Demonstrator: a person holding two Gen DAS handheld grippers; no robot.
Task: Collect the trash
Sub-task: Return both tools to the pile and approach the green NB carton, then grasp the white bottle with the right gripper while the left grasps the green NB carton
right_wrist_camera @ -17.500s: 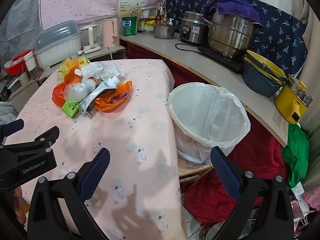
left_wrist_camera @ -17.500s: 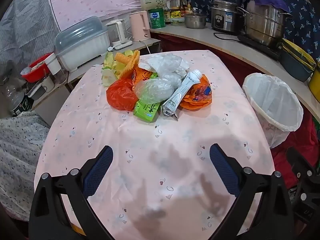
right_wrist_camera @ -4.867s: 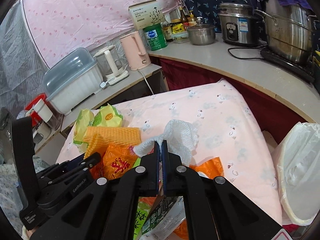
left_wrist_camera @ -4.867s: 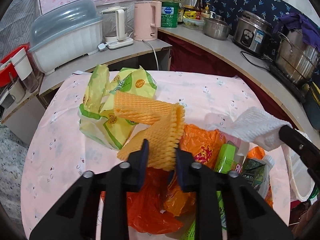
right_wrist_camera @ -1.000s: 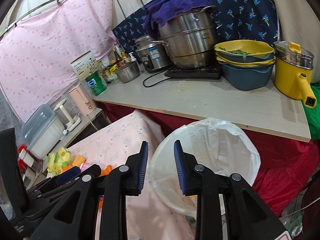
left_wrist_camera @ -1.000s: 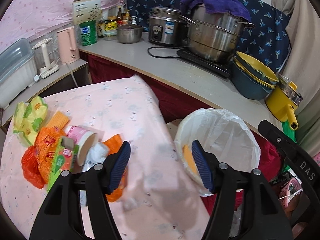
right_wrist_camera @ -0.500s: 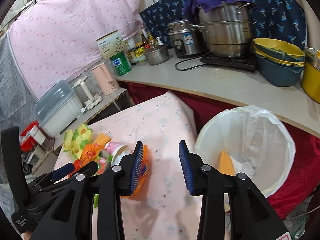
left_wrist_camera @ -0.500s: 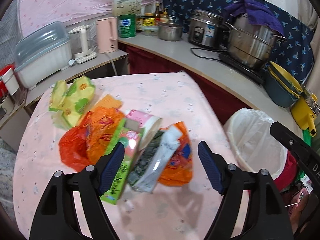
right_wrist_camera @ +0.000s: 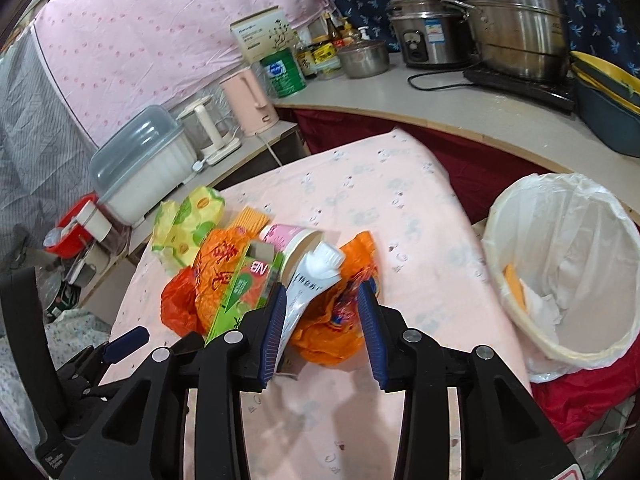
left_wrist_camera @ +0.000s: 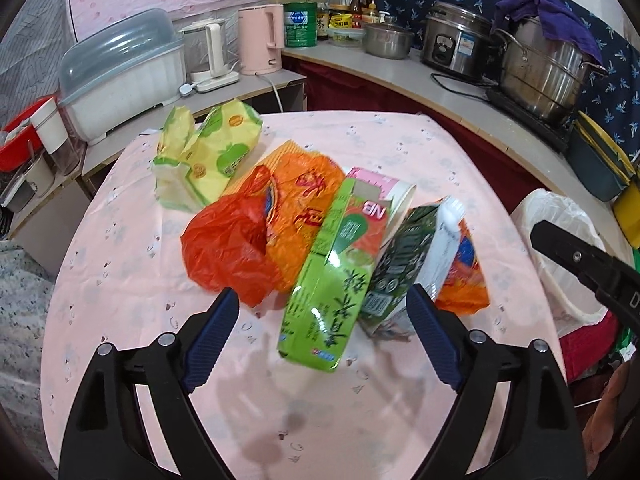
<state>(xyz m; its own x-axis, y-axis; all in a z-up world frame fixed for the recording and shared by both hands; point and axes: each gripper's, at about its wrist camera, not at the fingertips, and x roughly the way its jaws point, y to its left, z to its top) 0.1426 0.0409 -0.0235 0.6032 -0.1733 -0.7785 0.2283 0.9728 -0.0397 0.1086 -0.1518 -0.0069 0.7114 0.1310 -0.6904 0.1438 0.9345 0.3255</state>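
Both tongs swung back from the bin to the trash pile in the middle of the table (left_wrist_camera: 120, 248). Left tongs (left_wrist_camera: 322, 336) are spread wide over the green carton (left_wrist_camera: 328, 292), not touching it. Right tongs (right_wrist_camera: 322, 318) sit partly apart around the white tube (right_wrist_camera: 308, 284) and orange wrapper (right_wrist_camera: 340, 320), nothing clamped. White-lined bin (right_wrist_camera: 568, 264) off the table's right edge holds an orange piece and white paper

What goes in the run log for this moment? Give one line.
phase: next pick | left gripper: open, empty | right gripper: open, over orange wrapper | bin: some trash inside
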